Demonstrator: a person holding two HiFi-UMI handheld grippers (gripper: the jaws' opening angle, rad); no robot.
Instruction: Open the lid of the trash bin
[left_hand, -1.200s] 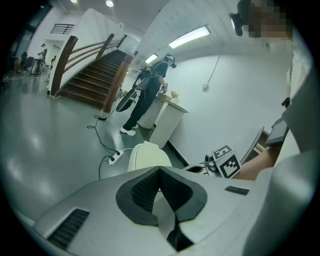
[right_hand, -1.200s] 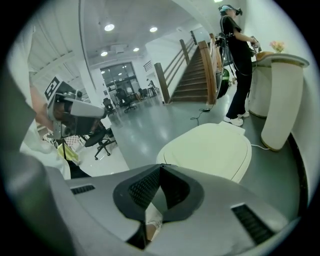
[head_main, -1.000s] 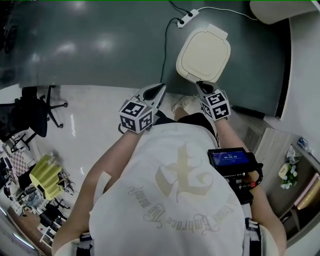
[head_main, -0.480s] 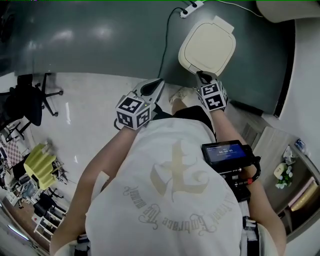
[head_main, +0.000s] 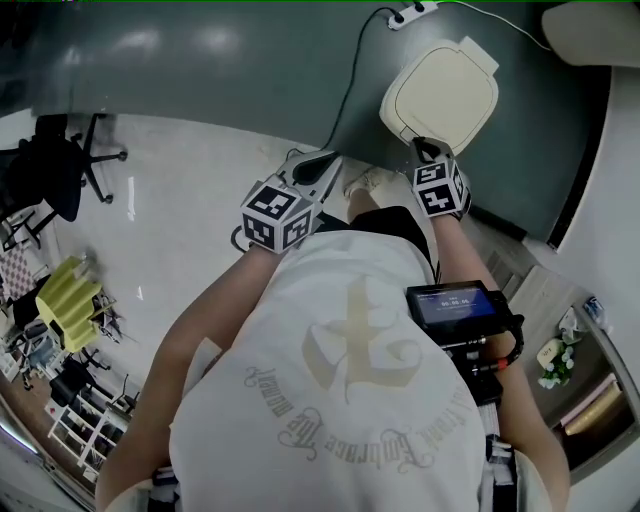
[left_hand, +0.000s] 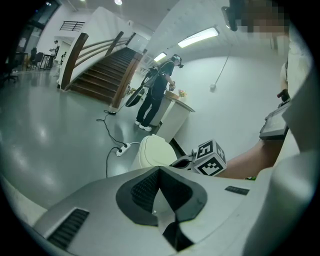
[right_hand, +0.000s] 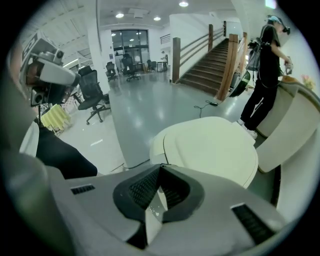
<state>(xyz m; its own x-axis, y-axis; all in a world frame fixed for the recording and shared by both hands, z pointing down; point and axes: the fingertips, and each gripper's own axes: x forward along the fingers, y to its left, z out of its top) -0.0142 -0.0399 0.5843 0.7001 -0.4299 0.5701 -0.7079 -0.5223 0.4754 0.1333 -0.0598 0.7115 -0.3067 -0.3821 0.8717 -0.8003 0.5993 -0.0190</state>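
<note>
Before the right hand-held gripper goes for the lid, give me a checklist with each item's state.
1. Trash bin lid closed and flat: ok.
2. Right hand-held gripper at the lid's near edge: ok; contact, cannot tell.
3. Right jaws apart for a grip: not ok; tips together, nothing between.
4. Left hand-held gripper away from the lid: ok; shut, empty.
5. Cable not touching the bin: cannot tell.
</note>
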